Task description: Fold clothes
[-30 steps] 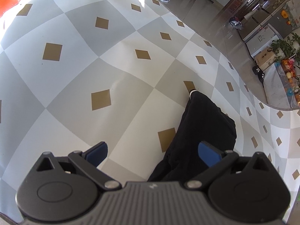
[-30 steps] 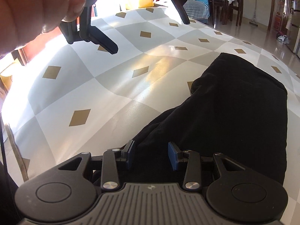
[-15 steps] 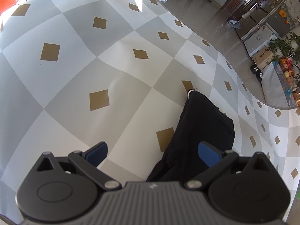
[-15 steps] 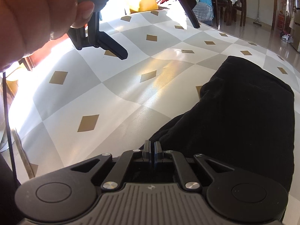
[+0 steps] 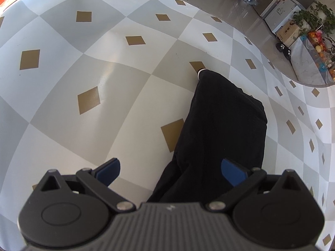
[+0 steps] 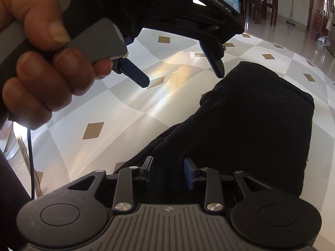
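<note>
Far off past the checkered tablecloth [image 5: 100, 41] stand chairs [image 6: 270, 2] and a potted plant [image 5: 314, 18]. Near its right edge lies the folded black garment [image 5: 226, 121]. Left gripper [image 5: 170, 168] is spread wide; right gripper [image 6: 168, 172] is opening, black cloth between its fingers.

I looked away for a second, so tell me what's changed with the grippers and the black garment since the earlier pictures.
The right gripper snapped shut half a second ago and is now opening again over the black garment. The left gripper, held by a hand, has come closer above the checkered tablecloth. The left jaws remain wide open, and the garment lies as before.
</note>
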The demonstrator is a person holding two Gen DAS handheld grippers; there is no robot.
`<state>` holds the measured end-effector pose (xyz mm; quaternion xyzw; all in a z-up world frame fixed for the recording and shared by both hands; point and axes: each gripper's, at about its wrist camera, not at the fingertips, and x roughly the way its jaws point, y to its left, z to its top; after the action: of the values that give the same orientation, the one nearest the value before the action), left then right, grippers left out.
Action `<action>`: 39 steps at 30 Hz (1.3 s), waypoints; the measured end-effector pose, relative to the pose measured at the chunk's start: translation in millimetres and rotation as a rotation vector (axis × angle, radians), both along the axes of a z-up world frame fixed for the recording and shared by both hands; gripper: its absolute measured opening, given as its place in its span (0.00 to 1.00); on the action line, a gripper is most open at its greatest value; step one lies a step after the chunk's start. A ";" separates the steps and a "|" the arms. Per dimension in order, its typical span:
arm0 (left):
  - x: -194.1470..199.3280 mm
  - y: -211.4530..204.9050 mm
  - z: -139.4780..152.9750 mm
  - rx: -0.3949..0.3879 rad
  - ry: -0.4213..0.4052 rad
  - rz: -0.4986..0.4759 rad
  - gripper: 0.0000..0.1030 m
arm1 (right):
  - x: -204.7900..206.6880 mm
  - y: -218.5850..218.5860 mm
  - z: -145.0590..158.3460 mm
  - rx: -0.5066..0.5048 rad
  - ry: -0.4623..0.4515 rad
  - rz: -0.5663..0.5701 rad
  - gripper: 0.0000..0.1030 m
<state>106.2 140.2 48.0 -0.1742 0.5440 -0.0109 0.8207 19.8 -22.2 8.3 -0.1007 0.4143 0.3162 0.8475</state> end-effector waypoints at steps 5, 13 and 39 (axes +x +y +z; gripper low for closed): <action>2.0 -10.4 -11.1 0.060 0.018 -0.036 1.00 | 13.4 -27.1 5.7 -0.013 0.048 -0.034 0.34; 7.2 -8.5 -30.7 0.131 0.052 -0.027 1.00 | 42.3 -59.2 13.2 -0.012 0.076 -0.114 0.37; 18.0 -12.1 -63.4 0.210 0.109 -0.003 1.00 | 150.0 -135.3 2.5 0.152 0.064 -0.476 0.44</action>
<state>124.2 128.2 -15.4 -0.0866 0.5861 0.0544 0.8038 169.8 -157.4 10.8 0.0736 0.4280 0.1410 0.8897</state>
